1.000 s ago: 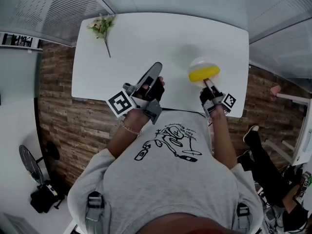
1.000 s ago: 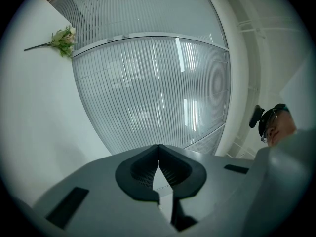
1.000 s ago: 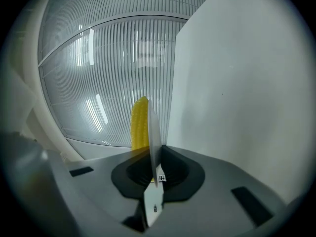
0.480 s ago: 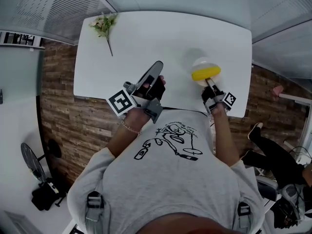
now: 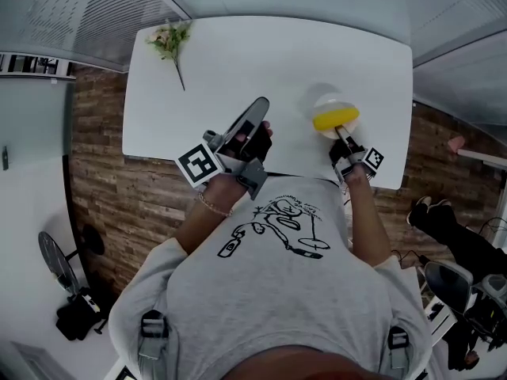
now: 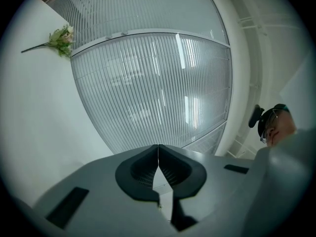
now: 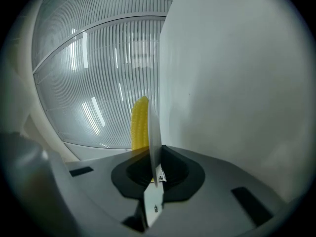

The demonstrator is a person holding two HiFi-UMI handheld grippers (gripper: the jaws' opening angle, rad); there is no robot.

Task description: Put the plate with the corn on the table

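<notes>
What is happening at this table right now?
A person holds a hand-held gripper in each hand. The right hand-held gripper is shut on the rim of a plate carrying corn, low over the table; whether the plate touches it yet is unclear. The left hand-held gripper is shut and empty. A flower lies at the table's far left corner.

The flower (image 5: 169, 39) lies at the far left corner of your table (image 5: 253, 62), well apart from everything else. The plate (image 5: 331, 104) is over the near right part with the corn (image 5: 335, 119) on it. Your right gripper (image 5: 341, 134) is at its near rim and your left gripper (image 5: 252, 117) is to its left.
</notes>
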